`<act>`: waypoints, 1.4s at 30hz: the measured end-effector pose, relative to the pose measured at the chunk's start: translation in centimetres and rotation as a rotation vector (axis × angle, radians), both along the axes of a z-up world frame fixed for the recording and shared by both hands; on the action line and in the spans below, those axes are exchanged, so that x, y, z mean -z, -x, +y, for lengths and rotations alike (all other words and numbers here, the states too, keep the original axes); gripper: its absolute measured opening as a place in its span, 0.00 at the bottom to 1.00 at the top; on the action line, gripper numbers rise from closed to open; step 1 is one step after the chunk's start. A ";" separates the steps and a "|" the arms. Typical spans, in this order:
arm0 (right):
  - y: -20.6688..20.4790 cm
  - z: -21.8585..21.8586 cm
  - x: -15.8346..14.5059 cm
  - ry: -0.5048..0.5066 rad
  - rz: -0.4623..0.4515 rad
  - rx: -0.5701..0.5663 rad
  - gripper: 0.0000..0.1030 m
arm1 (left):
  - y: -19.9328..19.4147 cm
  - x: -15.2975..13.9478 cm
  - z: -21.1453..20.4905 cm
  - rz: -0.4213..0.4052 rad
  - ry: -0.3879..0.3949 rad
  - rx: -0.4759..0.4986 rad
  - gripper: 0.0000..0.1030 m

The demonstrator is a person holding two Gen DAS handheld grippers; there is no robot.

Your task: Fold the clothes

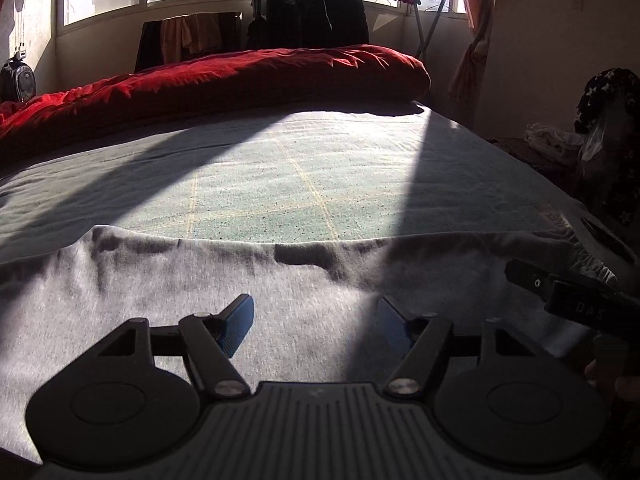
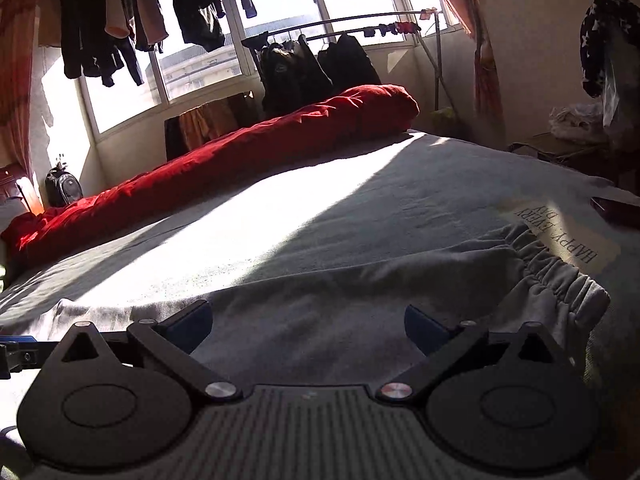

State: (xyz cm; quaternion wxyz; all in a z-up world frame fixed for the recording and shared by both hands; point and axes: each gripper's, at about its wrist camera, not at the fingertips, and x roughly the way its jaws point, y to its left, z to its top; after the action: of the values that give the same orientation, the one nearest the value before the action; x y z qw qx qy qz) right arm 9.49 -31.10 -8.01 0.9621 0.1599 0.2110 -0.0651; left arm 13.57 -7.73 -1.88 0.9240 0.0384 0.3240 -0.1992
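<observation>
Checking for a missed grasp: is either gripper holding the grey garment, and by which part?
Nothing is held. The left gripper and right gripper are both open above the grey garment, with nothing between their pads.

The pale grey garment [image 1: 280,280] on the bed looks like soft, matt fleecy jersey, with a puckered elastic waistband [image 2: 560,268]. Under it, the grey-green bed cover [image 1: 280,176] is a coarse, speckled weave. The red quilt [image 1: 240,76] looks like crumpled matt cotton. Both grippers are matt black plastic with ribbed blue rubbery pads [image 1: 236,330] and shiny metal pivot pins [image 2: 220,390].
</observation>
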 end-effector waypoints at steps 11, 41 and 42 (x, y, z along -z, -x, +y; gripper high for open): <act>2.7 -5.2 1.9 -0.144 -0.124 0.103 1.00 | -8.2 -3.3 -15.1 0.093 -0.016 0.442 0.35; 4.3 -12.2 3.8 -0.372 -0.315 -0.218 1.00 | -9.9 4.0 -33.5 0.181 -0.197 1.163 0.05; 4.5 -12.2 3.8 -0.371 -0.322 -0.212 1.00 | -9.8 3.4 -33.1 0.161 -0.184 1.163 0.05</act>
State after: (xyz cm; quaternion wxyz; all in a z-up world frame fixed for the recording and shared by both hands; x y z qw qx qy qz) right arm 4.97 -43.31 -11.77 0.9390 0.3186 0.0793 0.1022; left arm 23.40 -40.87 -5.33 0.6286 0.2745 0.3348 -0.6461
